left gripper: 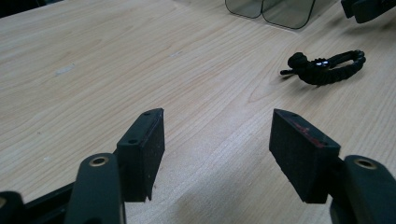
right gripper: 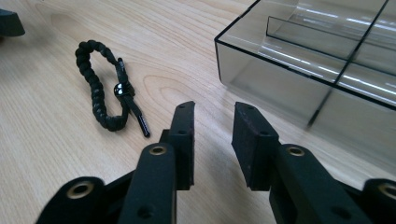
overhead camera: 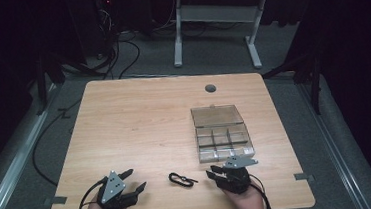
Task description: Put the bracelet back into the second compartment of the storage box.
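Bracelet (overhead camera: 182,179) pickup appears to be the step in hand: the black braided band lies flat on the bench (overhead camera: 139,118) near its front edge, between the two tools and apart from both. The clear compartment box (overhead camera: 222,133) stands open toward the right edge, its lid laid back flat toward the far edge, and is judged the likely destination.

The right hand-held gripper (right gripper: 212,114) is seen with its jaws partly spread and nothing between them, just beside the front wall of the box and the bracelet a little to its side. The left hand-held gripper (left gripper: 215,135) is spread wide and empty, resting near the front left corner.

For a clean pickup, the braid is best approached from above, with one jaw inside the loop and one outside, so that a single strand is pinched. The loose cord ends by the bead (right gripper: 120,88) are better avoided, since they could slip. A low, slow descent is advised, as the band is thin and lies flush with the wood.
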### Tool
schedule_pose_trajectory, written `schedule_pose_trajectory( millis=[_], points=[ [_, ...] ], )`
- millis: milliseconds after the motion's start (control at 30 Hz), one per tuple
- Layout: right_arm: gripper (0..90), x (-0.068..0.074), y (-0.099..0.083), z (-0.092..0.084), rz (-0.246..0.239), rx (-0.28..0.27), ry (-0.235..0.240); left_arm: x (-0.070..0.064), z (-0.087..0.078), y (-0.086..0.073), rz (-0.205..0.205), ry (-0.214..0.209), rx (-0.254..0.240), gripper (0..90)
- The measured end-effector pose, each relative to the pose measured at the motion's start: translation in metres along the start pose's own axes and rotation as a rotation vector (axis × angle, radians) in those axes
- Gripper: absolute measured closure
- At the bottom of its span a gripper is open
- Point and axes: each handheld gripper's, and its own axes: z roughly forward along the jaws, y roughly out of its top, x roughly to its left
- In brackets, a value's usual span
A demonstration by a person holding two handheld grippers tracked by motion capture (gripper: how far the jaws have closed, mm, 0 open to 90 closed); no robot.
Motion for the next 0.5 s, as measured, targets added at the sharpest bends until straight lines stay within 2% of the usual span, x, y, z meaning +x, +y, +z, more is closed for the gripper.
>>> schedule_pose_trajectory(
  millis=[200, 333, 400, 500],
  points=[
    [73.1, 0.001, 0.003, 0.009, 0.027, 0.03, 0.017, -0.001, 0.0, 0.0, 0.007, -0.004, -0.002, 36.3],
    [75.5, 0.008, 0.004, 0.014, -0.006, 0.058, 0.0, -0.001, 0.0, 0.0, 0.011, -0.006, 0.0, 36.6],
    [76.0, 0.009, 0.004, 0.014, -0.011, 0.058, -0.002, -0.001, 0.0, 0.0, 0.009, -0.007, 0.005, 36.6],
    [82.2, 0.013, 0.008, 0.014, -0.035, 0.049, -0.011, -0.001, 0.0, 0.0, 0.006, 0.001, 0.001, 36.5]
  ],
)
